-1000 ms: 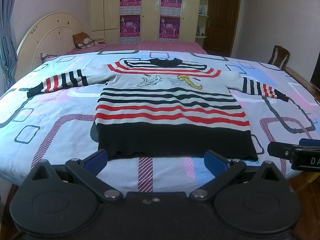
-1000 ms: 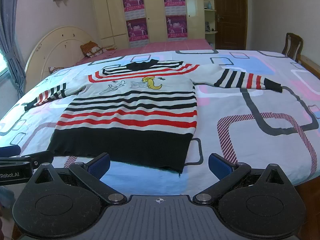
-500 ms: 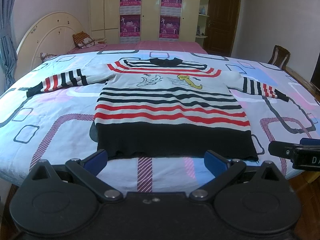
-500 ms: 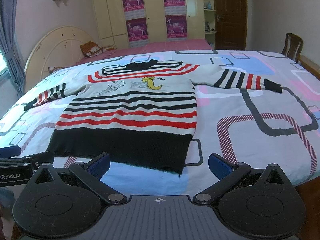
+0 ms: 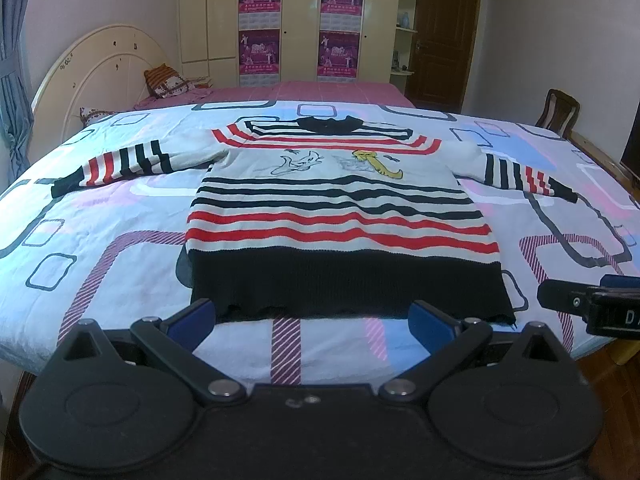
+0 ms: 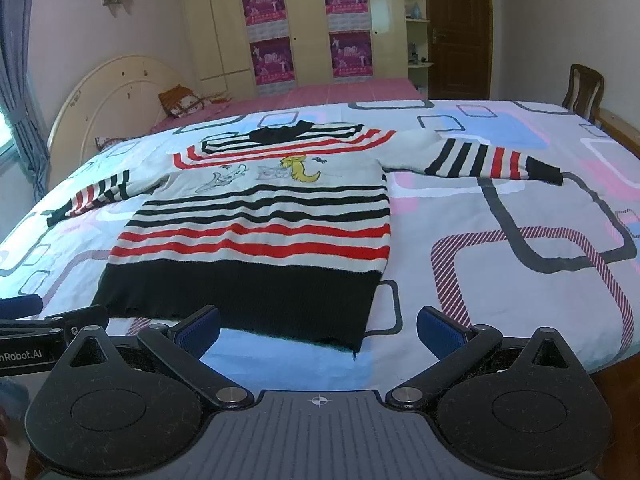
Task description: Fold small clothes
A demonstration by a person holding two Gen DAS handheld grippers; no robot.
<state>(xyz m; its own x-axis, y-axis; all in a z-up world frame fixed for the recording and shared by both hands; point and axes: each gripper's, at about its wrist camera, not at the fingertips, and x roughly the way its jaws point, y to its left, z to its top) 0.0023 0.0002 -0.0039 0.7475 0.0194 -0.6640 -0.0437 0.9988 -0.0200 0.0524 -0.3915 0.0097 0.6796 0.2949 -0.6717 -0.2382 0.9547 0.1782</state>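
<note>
Bed, sweater flat, hem near edge, both tongs agape

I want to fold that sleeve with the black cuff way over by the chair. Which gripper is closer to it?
Right. The right gripper sits at the sweater's bottom corner on that sleeve's side. The left gripper sits at the hem's middle, farther away.

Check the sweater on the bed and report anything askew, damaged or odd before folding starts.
Nothing stands out. The striped sweater lies flat on the bedspread, both sleeves spread out and the black hem nearest the open left gripper and open right gripper. No tear or stain shows.
</note>
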